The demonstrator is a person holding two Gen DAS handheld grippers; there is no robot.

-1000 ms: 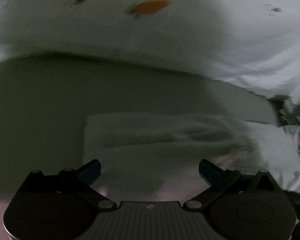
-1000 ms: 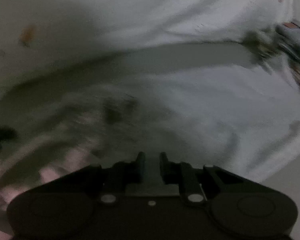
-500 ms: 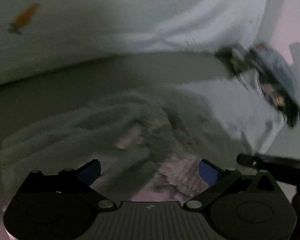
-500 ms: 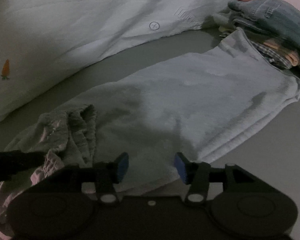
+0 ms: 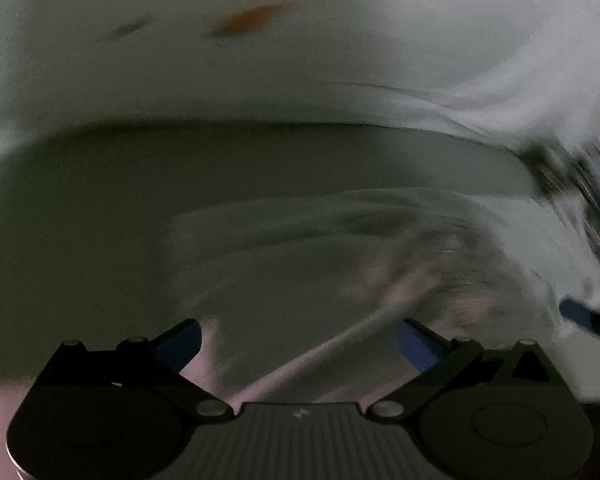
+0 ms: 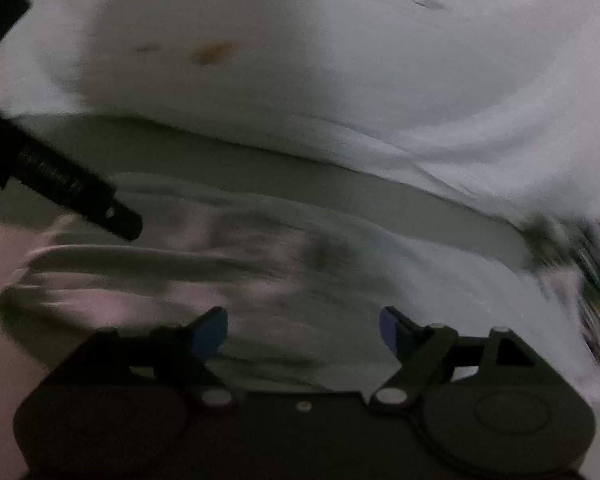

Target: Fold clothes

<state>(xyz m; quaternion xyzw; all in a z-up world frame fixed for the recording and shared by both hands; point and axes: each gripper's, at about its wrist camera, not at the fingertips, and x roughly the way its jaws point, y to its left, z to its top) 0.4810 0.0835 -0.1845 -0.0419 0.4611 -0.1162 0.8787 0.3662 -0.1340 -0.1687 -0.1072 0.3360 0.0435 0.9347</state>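
Garment (image 6: 340, 280) lying crosswise, blurred, both jaws apart

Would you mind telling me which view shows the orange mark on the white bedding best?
The left wrist view: the orange mark sits larger and more saturated on the white bedding, though smeared. The right wrist view shows it smaller, paler and equally blurred.

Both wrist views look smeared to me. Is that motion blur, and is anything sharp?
Left wrist: dim, the garment streaked by motion blur, only the open left claw crisp. Right wrist: same dimness and smear across the garment; the open right claw stays sharp.
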